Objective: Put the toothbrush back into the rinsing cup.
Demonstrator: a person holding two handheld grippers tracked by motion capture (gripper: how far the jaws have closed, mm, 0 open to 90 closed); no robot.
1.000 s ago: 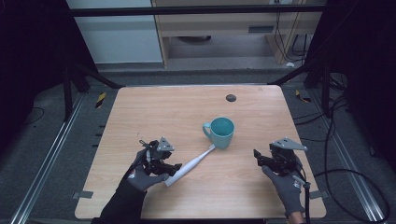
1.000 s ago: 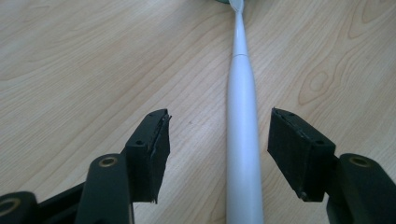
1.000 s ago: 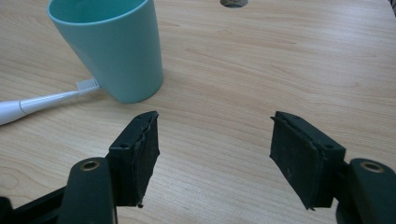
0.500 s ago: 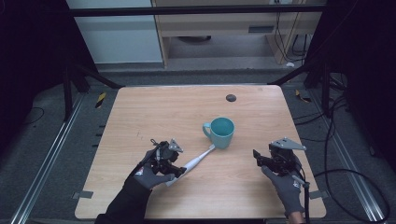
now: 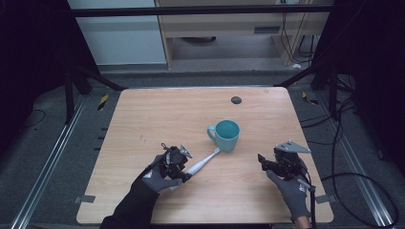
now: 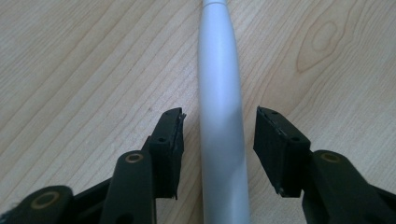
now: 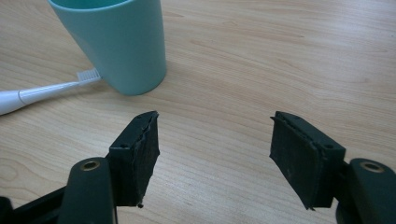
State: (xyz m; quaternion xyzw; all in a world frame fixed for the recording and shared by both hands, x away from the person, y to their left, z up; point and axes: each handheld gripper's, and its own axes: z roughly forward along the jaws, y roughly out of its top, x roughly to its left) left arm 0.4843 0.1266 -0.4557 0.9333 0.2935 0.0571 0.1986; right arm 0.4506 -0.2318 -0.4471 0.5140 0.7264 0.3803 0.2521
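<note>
We see a square wooden table (image 5: 143, 119) with a pale grain and rounded corners, and we take it as our landmark. Near its far edge sits a small dark round spot (image 5: 236, 100), perhaps a hole or a cap; we cannot tell which. Beyond the table stands a light wooden cabinet (image 5: 224, 28) with an open space beneath it, and to the left of that a white panel (image 5: 119, 38). A dark bar (image 5: 200, 10) runs across above the far side. Grey floor (image 5: 43, 157) surrounds the table, with metal rails (image 5: 47, 167) to its left and black cables (image 5: 344, 119) to its right. Both outer sides lie in deep shadow, while the tabletop is evenly lit.
</note>
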